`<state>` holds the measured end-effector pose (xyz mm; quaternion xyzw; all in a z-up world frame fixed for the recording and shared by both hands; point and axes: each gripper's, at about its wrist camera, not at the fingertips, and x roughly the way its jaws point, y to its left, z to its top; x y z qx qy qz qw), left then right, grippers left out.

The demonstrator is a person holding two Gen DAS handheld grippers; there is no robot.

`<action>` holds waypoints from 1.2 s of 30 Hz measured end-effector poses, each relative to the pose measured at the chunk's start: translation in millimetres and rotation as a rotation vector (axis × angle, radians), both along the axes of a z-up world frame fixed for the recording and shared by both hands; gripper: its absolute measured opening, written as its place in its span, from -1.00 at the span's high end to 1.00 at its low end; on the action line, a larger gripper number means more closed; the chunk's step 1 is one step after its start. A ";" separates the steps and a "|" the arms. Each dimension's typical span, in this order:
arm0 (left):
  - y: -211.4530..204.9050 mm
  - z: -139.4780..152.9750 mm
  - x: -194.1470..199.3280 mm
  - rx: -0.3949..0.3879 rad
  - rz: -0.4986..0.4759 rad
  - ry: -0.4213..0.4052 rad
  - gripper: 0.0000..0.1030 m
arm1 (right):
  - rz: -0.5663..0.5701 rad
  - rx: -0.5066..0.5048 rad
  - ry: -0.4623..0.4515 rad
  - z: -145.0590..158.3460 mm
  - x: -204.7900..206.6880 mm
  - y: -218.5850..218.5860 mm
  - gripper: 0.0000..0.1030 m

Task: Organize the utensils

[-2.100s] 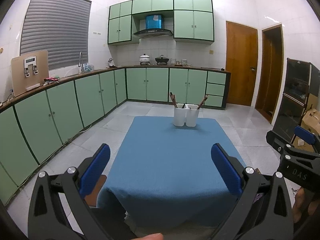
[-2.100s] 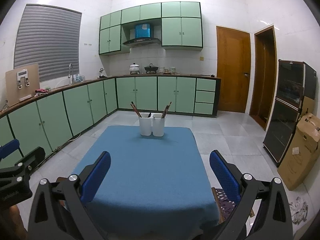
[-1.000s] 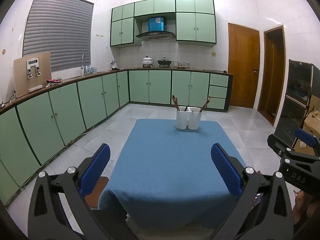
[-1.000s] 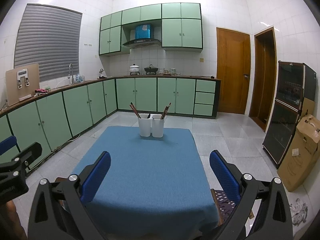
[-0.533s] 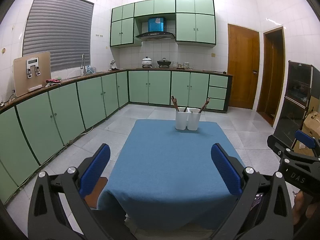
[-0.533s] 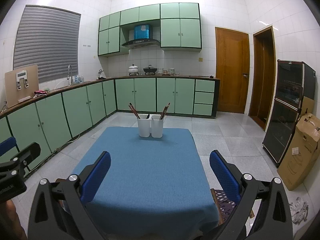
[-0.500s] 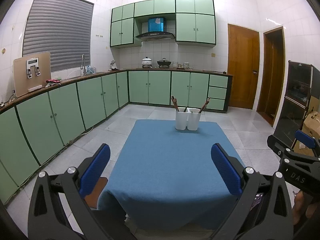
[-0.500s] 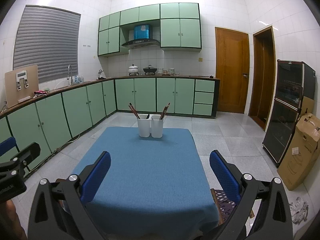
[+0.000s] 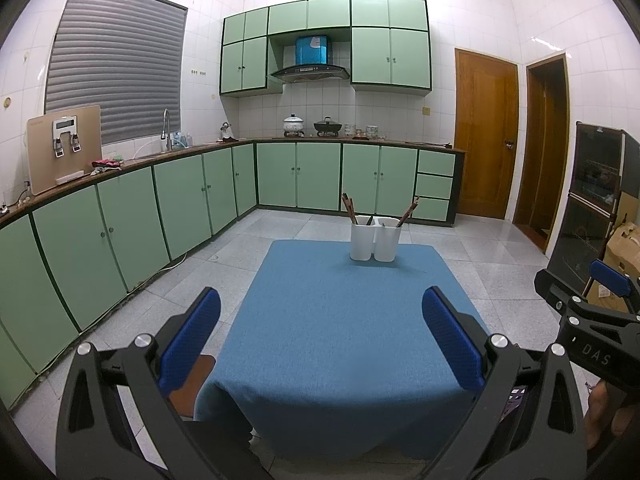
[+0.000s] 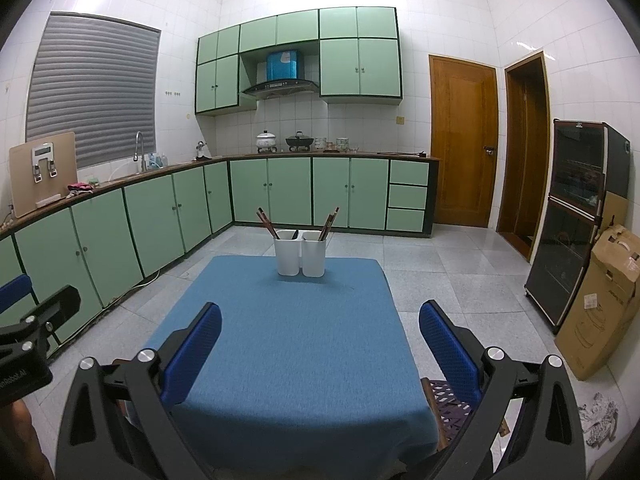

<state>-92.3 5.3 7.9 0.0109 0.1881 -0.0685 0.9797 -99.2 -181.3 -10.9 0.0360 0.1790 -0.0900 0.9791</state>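
left gripper point(image 9: 320, 340): bottom of left wrist frame, blue-padded fingers point(image 9: 192, 336) spread wide, nothing held, hovering over near edge of surface
right gripper point(image 10: 320, 344): bottom of right wrist frame, fingers point(image 10: 448, 344) spread wide too, nothing between them; its black body also shows at right edge of left wrist frame
surface point(image 9: 340, 320): blue cloth cover, fills centre of both frames; near edge hangs below the fingers
chair seat point(image 9: 192, 384): brown, lower left of left wrist frame, tucked just beside surface edge
patterned stool point(image 10: 448, 400): lower right of right wrist frame, partly hidden behind right finger
left white holder point(image 10: 287, 253): far end of surface, centre of frame, upright, touching its twin
right white holder point(image 10: 313, 254): just right of the first, upright
utensils, left holder point(image 10: 267, 222): brown sticks leaning to upper left; a short dark piece also pokes out, type unclear
utensils, right holder point(image 10: 329, 222): brown sticks leaning to upper right
cardboard box point(image 10: 600, 304): right edge of right wrist frame, on floor
dark glass cabinet point(image 10: 572, 216): right side, behind box
green cabinets point(image 10: 280, 188): left side and back wall, beyond surface
pots point(image 10: 280, 140): on back counter, upper centre
wooden door point(image 10: 462, 140): upper right, shut
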 end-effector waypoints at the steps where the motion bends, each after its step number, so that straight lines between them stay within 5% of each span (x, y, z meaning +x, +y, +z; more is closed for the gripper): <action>1: 0.2 -0.1 0.1 0.001 0.000 0.000 -0.90 | 0.000 0.000 0.001 -0.2 0.4 0.0 -0.88; 36: -5.8 0.0 -3.3 0.002 0.002 -0.002 -0.90 | 0.000 0.002 -0.001 -0.6 2.0 2.1 -0.88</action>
